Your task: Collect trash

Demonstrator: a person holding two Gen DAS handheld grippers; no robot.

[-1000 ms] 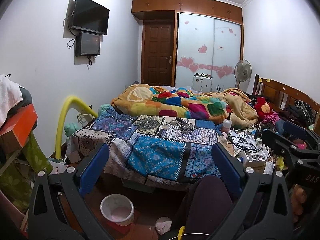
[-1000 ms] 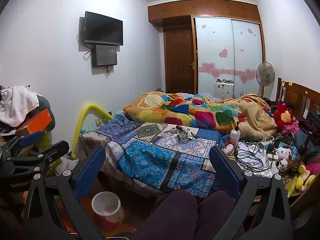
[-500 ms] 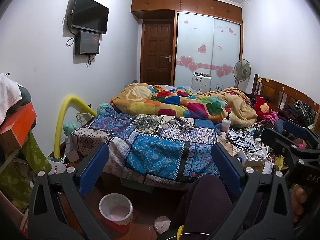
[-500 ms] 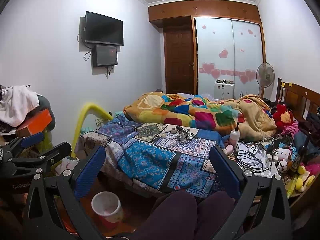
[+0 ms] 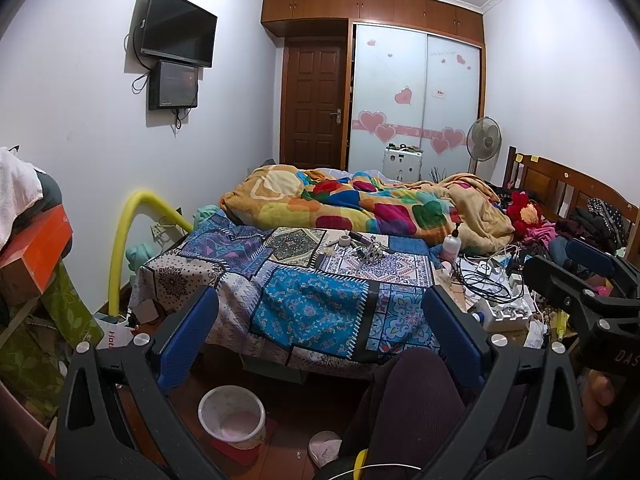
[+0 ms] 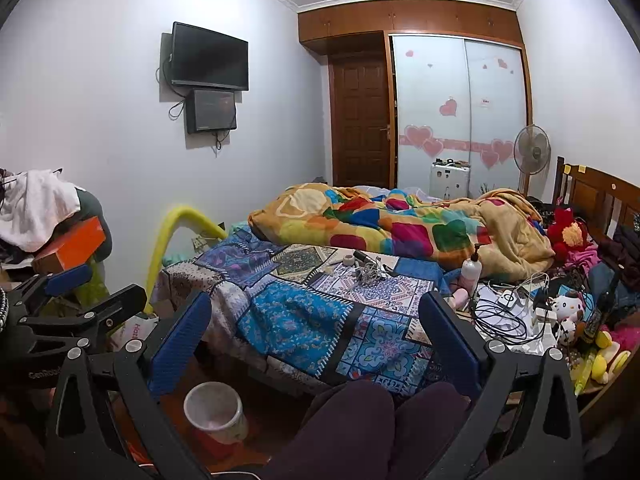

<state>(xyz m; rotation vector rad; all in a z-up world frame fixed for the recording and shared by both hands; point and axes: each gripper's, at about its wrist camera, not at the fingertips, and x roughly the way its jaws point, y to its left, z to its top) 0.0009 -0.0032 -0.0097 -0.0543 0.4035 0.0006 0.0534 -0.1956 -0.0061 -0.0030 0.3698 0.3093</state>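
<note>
A white waste bin (image 5: 232,416) stands on the red-brown floor by the foot of the bed, and also shows in the right wrist view (image 6: 214,410). A crumpled white wad (image 5: 324,442) lies on the floor beside it. On the patchwork bedspread (image 5: 312,304) lie a tape roll (image 5: 345,239) and a tangled metallic clump (image 5: 370,254). My left gripper (image 5: 320,336) is open and empty, held above the bin and well short of the bed. My right gripper (image 6: 316,340) is open and empty too, level with the left one.
A person's dark-trousered knees (image 6: 360,428) sit low in the middle. Cables, chargers and a pump bottle (image 6: 472,270) clutter the bed's right side. An orange box and clothes (image 6: 68,248) pile up on the left, beside a yellow foam arch (image 5: 132,232). A rumpled colourful blanket (image 5: 360,204) lies farther back.
</note>
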